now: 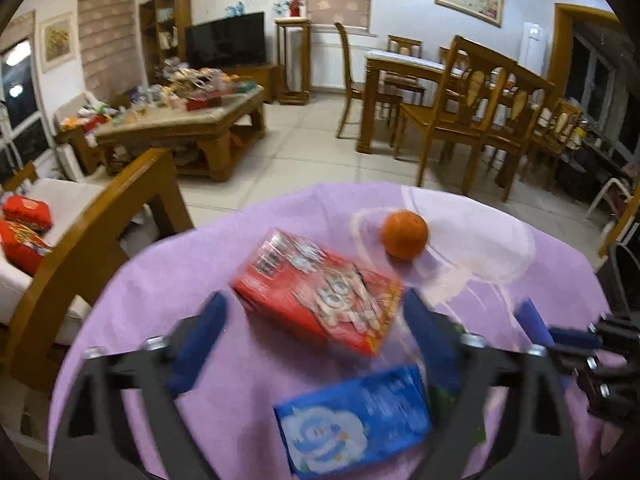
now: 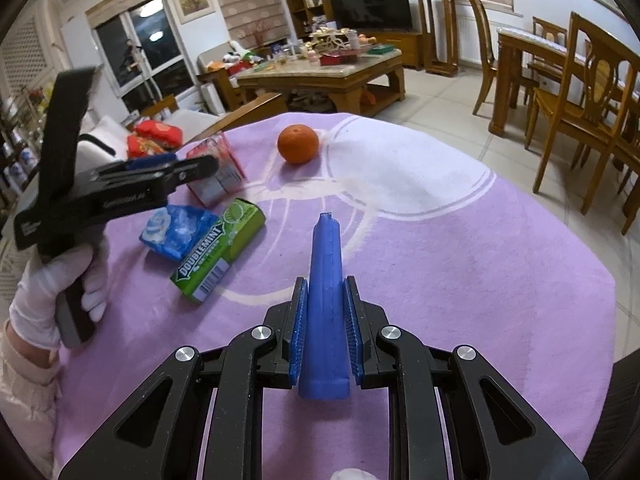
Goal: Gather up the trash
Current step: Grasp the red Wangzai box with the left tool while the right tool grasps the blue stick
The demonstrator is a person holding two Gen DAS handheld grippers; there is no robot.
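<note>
A round table under a purple cloth point(image 1: 160, 280) bears a red snack box point(image 1: 316, 292), a blue tissue pack point(image 1: 356, 420) and an orange point(image 1: 404, 234). My left gripper point(image 1: 316, 300) is open, its blue fingers on either side of the red box, which looks blurred. In the right wrist view a white-gloved hand point(image 2: 52, 292) holds that left gripper point(image 2: 192, 164) over the red box point(image 2: 218, 172). A green Doublemint gum pack point(image 2: 220, 250) lies against the blue pack point(image 2: 176, 230), and the orange point(image 2: 298, 144) sits farther back. My right gripper point(image 2: 328, 220) is shut with nothing in it, over bare cloth point(image 2: 440, 260).
A wooden armchair point(image 1: 92, 240) with red packets point(image 1: 24, 220) on its cushion stands at the table's left. Across the tiled floor are a cluttered coffee table point(image 1: 180, 120) and a dining table with chairs point(image 1: 460, 112). The right gripper point(image 1: 532, 320) shows at the left wrist view's right edge.
</note>
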